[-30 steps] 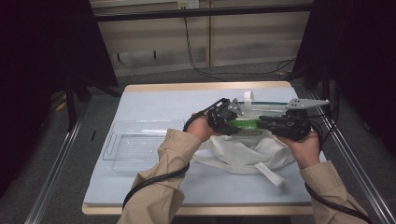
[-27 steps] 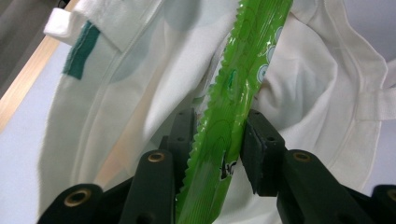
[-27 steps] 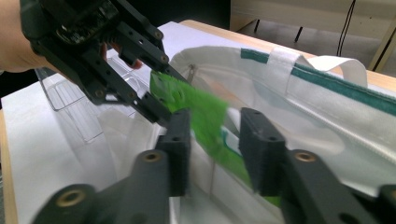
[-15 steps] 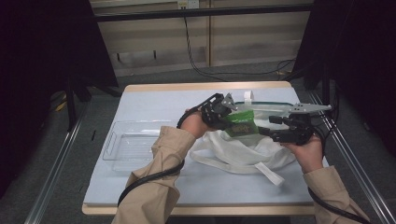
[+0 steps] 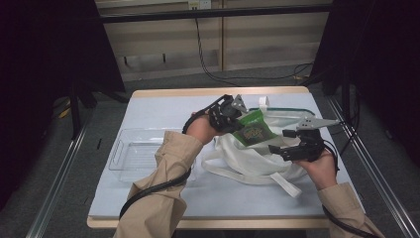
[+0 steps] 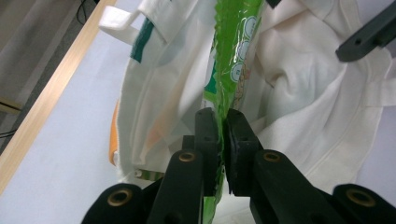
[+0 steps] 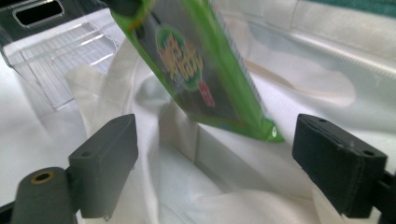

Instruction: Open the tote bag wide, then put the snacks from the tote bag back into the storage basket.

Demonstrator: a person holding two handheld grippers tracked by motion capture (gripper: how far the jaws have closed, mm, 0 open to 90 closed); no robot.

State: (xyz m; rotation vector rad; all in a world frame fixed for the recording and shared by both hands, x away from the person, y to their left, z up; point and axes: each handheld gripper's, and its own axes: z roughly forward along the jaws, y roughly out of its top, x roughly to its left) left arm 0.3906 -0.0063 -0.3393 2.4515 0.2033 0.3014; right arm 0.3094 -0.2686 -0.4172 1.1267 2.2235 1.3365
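A green snack packet hangs tilted over the mouth of a white cloth bag in the middle of the table. My left gripper is shut on the packet's upper edge; in the left gripper view the pads pinch the green film above the bag. My right gripper sits lower right of the packet, over the bag. Its jaws have just been opening and now stand wide. The packet's lower corner hangs between them, untouched.
A clear plastic tray lies on the table's left part, also visible at the top left of the right gripper view. The bag's straps trail toward the near edge. Metal rails run along both sides of the table.
The right gripper has let go of the packet, opened wide and sunk toward the bag. The left gripper has lifted the packet slightly and keeps its hold.
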